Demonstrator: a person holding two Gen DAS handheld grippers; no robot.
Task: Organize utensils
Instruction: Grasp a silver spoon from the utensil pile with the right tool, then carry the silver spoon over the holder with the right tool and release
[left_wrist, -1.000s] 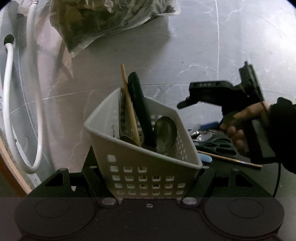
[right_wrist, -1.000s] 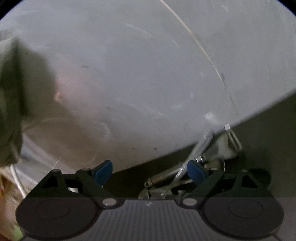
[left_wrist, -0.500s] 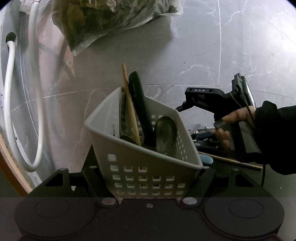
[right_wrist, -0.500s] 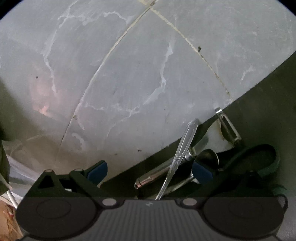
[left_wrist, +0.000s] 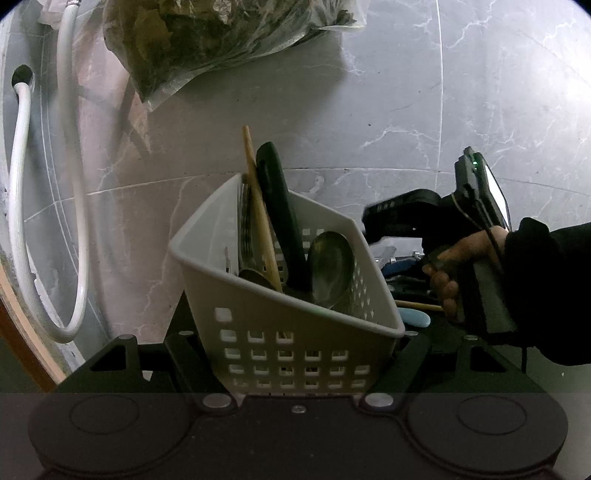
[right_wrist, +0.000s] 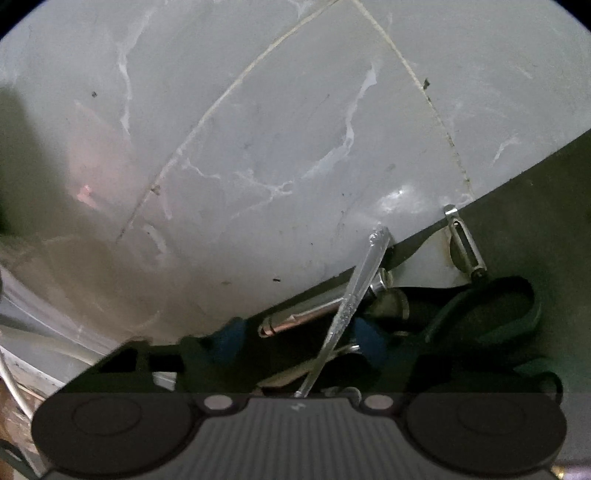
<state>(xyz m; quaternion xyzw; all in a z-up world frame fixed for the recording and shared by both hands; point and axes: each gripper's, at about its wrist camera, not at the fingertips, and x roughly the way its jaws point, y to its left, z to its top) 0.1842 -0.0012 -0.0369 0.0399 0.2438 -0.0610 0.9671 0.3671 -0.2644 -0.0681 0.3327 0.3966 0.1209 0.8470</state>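
You are working over a dark table (right_wrist: 554, 221) set on a grey marble floor (left_wrist: 369, 110). On the left side you hold a white basket (left_wrist: 295, 332) between the fingers of your left tool (left_wrist: 295, 363), which is closed on its perforated wall. The basket already carries a dark-handled utensil (left_wrist: 280, 214), a wooden chopstick (left_wrist: 258, 206), a metal spoon (left_wrist: 330, 266) and a fork (left_wrist: 245, 229), so the sorting looks well underway.

The step in hand is picking the next piece from the loose pile on the table. Your right tool (right_wrist: 301, 341) sits low over that pile with its blue-padded fingers (right_wrist: 369, 341) spread apart, holding nothing. Between them lies a clear plastic handle (right_wrist: 354, 295) crossing over a metal handle (right_wrist: 303, 317); a peeler (right_wrist: 465, 247) and dark scissors (right_wrist: 491, 314) lie just to the right.

Next, you need to settle on one piece, most likely the clear handle since it lies on top, centre the fingers across it, and close firmly. It is thin and slick, so it may slip or drag its neighbour along. Then carry it over to the basket.
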